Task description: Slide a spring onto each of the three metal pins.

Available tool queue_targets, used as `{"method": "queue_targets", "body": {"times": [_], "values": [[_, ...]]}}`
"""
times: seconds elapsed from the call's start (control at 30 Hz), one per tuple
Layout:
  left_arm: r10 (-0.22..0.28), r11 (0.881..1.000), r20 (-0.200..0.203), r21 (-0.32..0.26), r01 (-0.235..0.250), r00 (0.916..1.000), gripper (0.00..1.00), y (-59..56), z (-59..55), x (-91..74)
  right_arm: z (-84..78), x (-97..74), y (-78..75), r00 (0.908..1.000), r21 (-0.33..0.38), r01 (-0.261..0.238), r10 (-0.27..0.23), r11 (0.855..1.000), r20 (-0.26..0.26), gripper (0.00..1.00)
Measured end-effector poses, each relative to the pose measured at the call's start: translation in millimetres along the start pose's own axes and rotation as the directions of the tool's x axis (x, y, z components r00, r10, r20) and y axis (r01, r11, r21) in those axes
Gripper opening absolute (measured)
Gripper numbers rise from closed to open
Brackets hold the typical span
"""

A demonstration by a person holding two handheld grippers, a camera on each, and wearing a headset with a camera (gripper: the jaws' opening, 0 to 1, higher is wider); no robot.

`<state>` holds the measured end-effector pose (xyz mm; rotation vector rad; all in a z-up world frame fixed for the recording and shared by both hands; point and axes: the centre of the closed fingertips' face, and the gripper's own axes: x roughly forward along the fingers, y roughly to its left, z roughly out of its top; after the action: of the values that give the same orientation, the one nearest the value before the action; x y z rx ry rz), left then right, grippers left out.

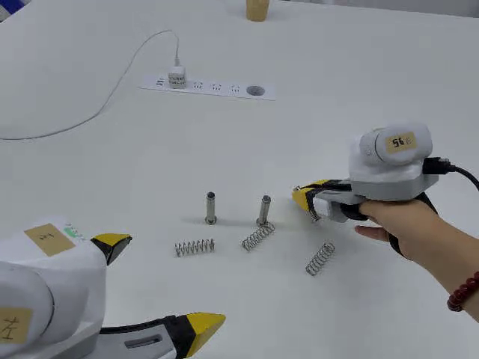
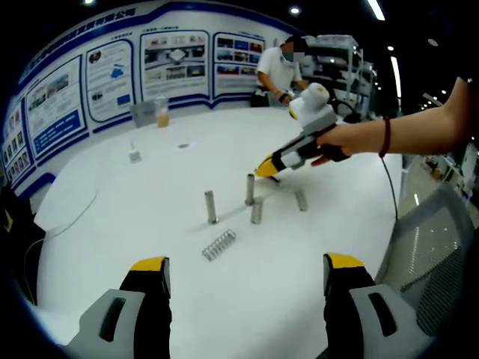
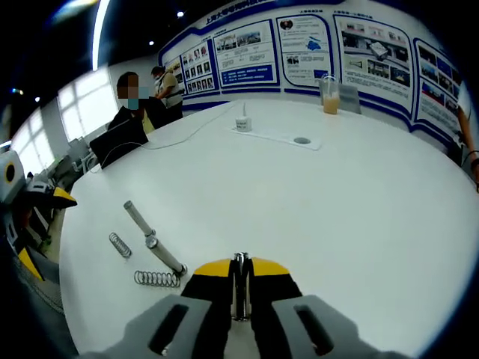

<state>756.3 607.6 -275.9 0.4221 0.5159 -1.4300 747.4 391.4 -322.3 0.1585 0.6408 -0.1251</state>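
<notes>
Two metal pins [image 1: 210, 208] [image 1: 264, 210] stand upright on the white table [image 1: 337, 112]. Three springs lie loose in front of them: one at the left [image 1: 194, 247], one touching the second pin's foot [image 1: 258, 236], one at the right [image 1: 320, 258]. My right gripper [image 1: 308, 200] hovers just right of the second pin, shut on a third metal pin [image 3: 239, 288] that stands between its jaws. My left gripper [image 1: 159, 283] is at the near left, open and holding nothing, well short of the springs. In the left gripper view the pins [image 2: 211, 206] [image 2: 250, 189] and the nearest spring [image 2: 218, 244] lie ahead.
A white power strip [image 1: 209, 86] with a plug [image 1: 177, 76] and a trailing cable lies at the back. A tan cup [image 1: 257, 9] stands at the far edge. People [image 3: 131, 112] are beyond the table's far side.
</notes>
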Motion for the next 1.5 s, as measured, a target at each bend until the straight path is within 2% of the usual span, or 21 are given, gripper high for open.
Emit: {"method": "queue_targets", "body": {"times": [0.5, 0.73, 1.5], "values": [[0.026, 1.0, 0.006, 0.008, -0.026, 0.9997, 0.85, 4.1, 0.4, -4.9, -0.9, -25.8, 6.8, 0.9994, -0.027, 0.005, -0.004, 1.0, 0.036, 0.09], [0.033, 0.999, 0.009, 0.01, -0.033, 0.9994, 0.85, 4.8, 0.6, -7.5, -1.1, -31.8, 7.0, 0.9992, -0.034, 0.01, -0.009, 0.999, 0.04, 0.09], [0.046, 0.998, 0.034, 0.039, -0.047, 0.9984, 0.85, 2.5, 5.3, -12.6, -12.2, -46.8, 8.4, 0.9992, -0.069, 0.039, -0.04, 0.997, -0.004, 0.09]]}}
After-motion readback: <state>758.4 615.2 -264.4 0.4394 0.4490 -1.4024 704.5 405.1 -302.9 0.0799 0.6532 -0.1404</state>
